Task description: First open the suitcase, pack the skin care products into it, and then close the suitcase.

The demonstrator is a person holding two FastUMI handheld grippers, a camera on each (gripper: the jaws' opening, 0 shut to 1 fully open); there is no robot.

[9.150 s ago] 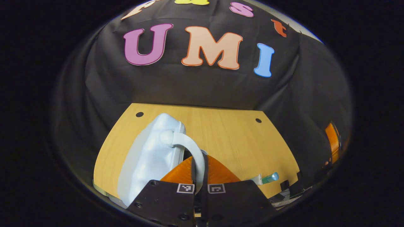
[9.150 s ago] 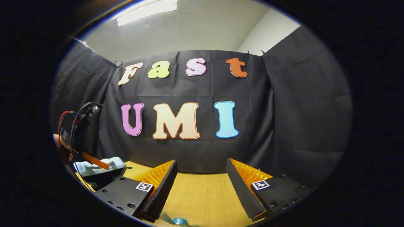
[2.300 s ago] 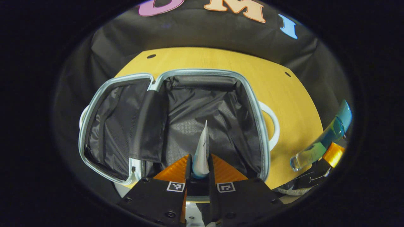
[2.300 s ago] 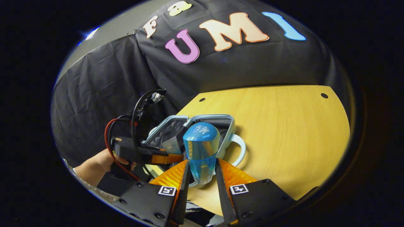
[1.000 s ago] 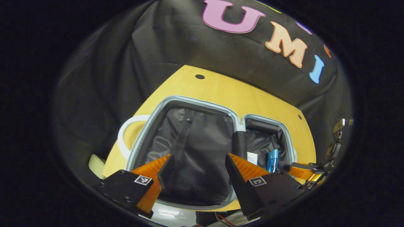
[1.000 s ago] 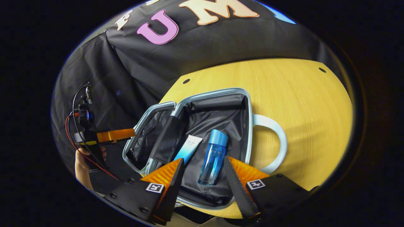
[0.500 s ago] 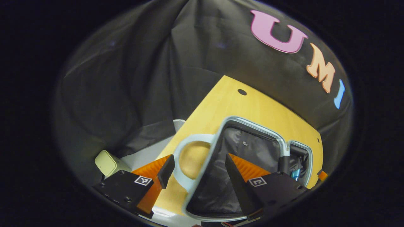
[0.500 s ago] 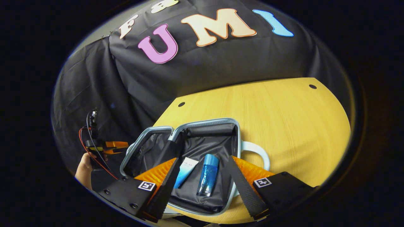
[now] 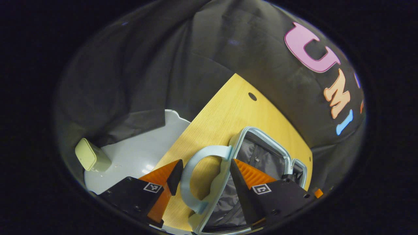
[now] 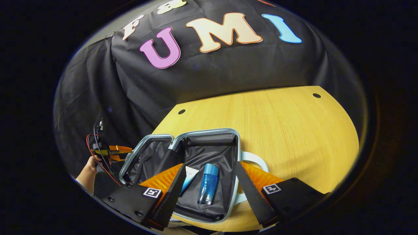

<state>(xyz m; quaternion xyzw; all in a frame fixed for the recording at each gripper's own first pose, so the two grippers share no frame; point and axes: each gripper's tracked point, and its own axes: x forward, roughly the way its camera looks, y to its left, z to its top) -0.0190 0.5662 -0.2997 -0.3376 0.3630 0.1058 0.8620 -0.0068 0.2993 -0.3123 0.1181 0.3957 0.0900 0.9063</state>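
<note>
The pale blue suitcase (image 10: 205, 132) lies open on the wooden table (image 10: 277, 120), both halves lined in dark fabric. In its right half lie a blue bottle (image 10: 206, 183) and a white-and-blue tube (image 10: 187, 178), side by side. My right gripper (image 10: 209, 166) stands open just above them, holding nothing. In the left gripper view, the suitcase (image 9: 261, 153) shows from its left end, and my left gripper (image 9: 205, 162) is open with the looped handle (image 9: 185, 181) between its fingers, not pinched. The left gripper (image 10: 111, 150), held in a hand (image 10: 86, 169), also appears at the far left of the right gripper view.
The suitcase's other handle (image 10: 258, 160) sticks out to the right over the table. Beyond the table's left edge (image 9: 196, 120), a small pale green box (image 9: 91, 159) sits on a white surface (image 9: 140, 153). Bare wood spreads behind and right of the suitcase.
Both items were let go into the suitcase and both grippers opened. Within the last second the left gripper swung to the left handle, and the right gripper drew back a little.
</note>
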